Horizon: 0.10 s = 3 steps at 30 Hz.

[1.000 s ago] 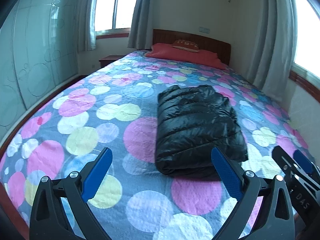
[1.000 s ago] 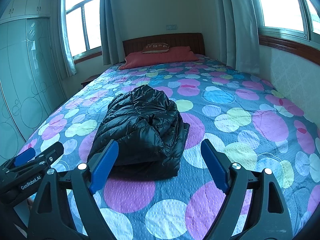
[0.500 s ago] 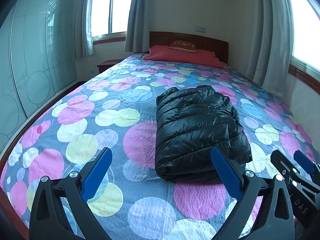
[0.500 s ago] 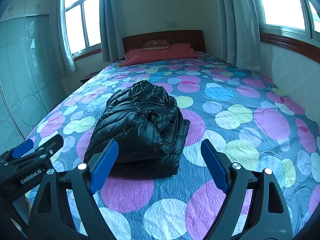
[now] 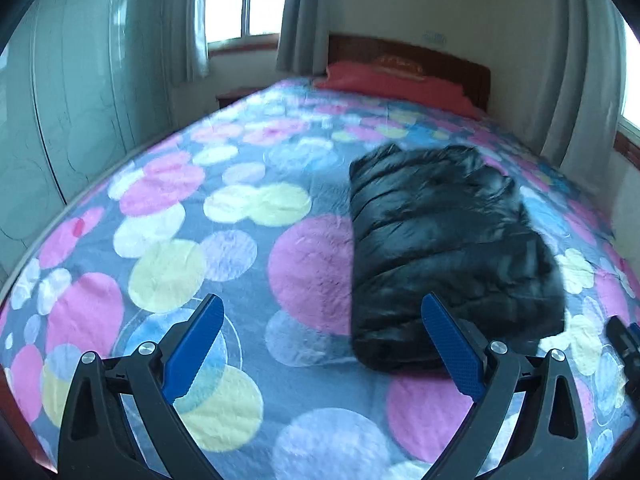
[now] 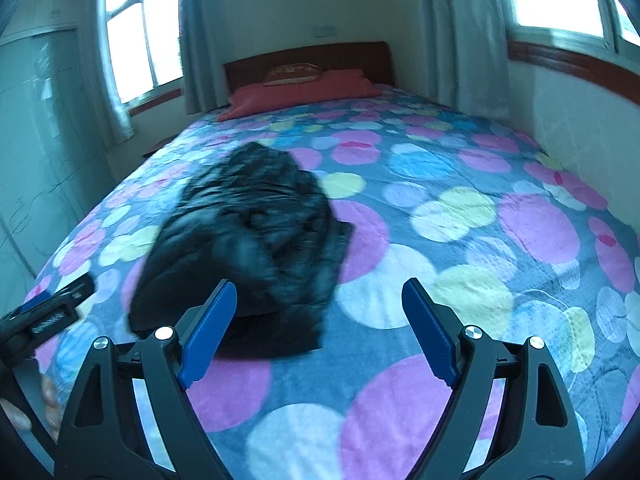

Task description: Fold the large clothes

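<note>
A black puffer jacket (image 5: 448,248) lies folded in a compact bundle on the bed; it also shows in the right wrist view (image 6: 248,240). My left gripper (image 5: 320,344) is open and empty, held above the bedspread just short of the jacket's near left corner. My right gripper (image 6: 318,328) is open and empty, held above the bed near the jacket's near right corner. Neither gripper touches the jacket. The left gripper's side (image 6: 44,316) shows at the left edge of the right wrist view.
The bed (image 5: 168,208) has a spotted pink, yellow and blue bedspread. A red pillow (image 5: 392,84) and wooden headboard (image 6: 304,56) are at the far end. A glass wardrobe (image 5: 60,112) stands left, curtains (image 6: 460,40) and a wall right.
Both views have shifted and blurred: the grippers have moved and tilted a little over the bed. The jacket lies where it was. Both grippers stay open.
</note>
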Motion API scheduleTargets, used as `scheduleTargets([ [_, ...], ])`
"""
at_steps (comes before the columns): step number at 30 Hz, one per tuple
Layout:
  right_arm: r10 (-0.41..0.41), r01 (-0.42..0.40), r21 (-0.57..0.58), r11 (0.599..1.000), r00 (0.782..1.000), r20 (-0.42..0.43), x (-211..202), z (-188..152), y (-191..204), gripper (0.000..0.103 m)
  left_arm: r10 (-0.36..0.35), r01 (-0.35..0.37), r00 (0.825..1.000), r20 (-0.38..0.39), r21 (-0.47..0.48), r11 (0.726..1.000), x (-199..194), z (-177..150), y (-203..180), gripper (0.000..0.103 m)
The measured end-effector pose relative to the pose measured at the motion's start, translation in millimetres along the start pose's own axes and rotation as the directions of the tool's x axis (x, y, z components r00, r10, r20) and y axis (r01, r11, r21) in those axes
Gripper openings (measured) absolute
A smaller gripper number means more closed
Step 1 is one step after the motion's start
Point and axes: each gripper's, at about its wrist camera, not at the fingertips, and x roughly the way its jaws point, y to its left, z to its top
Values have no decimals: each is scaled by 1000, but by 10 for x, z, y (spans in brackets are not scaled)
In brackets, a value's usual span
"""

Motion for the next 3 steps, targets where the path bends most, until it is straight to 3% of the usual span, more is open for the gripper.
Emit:
scheduleTargets([
  [3,-57,57,35,998,998,-7,142,34,-326,93,67,-68,997,-38,-31,997,301,60,302,99],
])
